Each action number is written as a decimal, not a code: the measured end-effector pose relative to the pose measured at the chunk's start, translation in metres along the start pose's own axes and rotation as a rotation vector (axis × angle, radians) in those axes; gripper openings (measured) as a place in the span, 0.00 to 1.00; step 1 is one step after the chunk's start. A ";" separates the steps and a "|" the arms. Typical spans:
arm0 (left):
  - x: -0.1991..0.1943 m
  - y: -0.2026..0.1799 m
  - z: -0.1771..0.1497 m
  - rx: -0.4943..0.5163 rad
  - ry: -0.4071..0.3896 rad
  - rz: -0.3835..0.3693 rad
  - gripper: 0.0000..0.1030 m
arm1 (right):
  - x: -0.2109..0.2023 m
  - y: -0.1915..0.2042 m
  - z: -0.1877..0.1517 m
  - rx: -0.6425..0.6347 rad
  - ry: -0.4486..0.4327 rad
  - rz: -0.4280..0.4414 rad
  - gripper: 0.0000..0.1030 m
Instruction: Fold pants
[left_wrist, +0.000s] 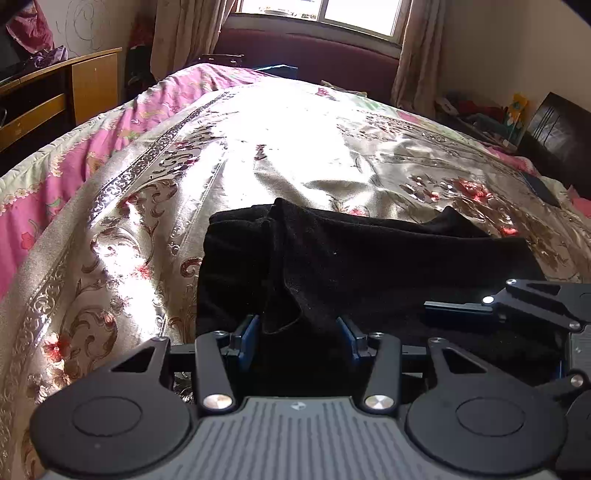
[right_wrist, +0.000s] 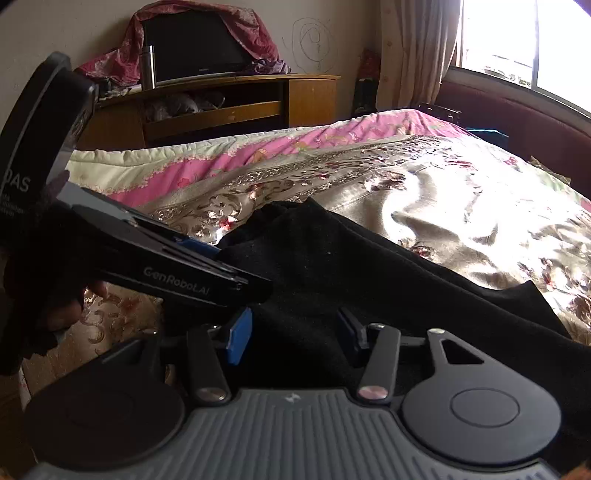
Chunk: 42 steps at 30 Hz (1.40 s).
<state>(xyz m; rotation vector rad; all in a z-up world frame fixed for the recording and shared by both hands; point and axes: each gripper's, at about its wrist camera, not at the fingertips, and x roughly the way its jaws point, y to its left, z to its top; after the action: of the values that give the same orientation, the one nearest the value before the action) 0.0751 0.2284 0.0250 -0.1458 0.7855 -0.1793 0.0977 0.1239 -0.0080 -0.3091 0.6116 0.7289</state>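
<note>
The black pants (left_wrist: 369, 266) lie on the floral bedspread (left_wrist: 295, 147), directly ahead of and under both grippers. The left gripper (left_wrist: 301, 328) stands half open over a fold edge, gripping nothing; the right gripper (right_wrist: 295, 332) is opening over cloth (apparently between folds). Next likely calls for re-gripping an edge.

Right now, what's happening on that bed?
A person with a gripper in each hand is folding black pants on the floral bedspread. The left gripper and right gripper sit side by side at the near edge, jaws apart with black cloth between them. The pants look partly folded, one flap lying over the rest.
</note>
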 end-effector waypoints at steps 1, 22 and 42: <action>0.002 0.001 0.002 0.000 0.006 -0.004 0.57 | 0.005 0.006 0.000 -0.031 0.010 -0.002 0.53; -0.023 0.020 -0.013 -0.056 -0.055 0.026 0.27 | 0.022 0.048 0.009 -0.094 -0.005 -0.010 0.11; -0.058 -0.095 -0.002 0.231 -0.131 0.038 0.35 | -0.116 -0.210 -0.078 0.682 -0.107 -0.294 0.59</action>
<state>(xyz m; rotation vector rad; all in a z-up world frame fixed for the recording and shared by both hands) 0.0229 0.1478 0.0823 0.0757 0.6313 -0.2210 0.1454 -0.1231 0.0146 0.2669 0.6595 0.2236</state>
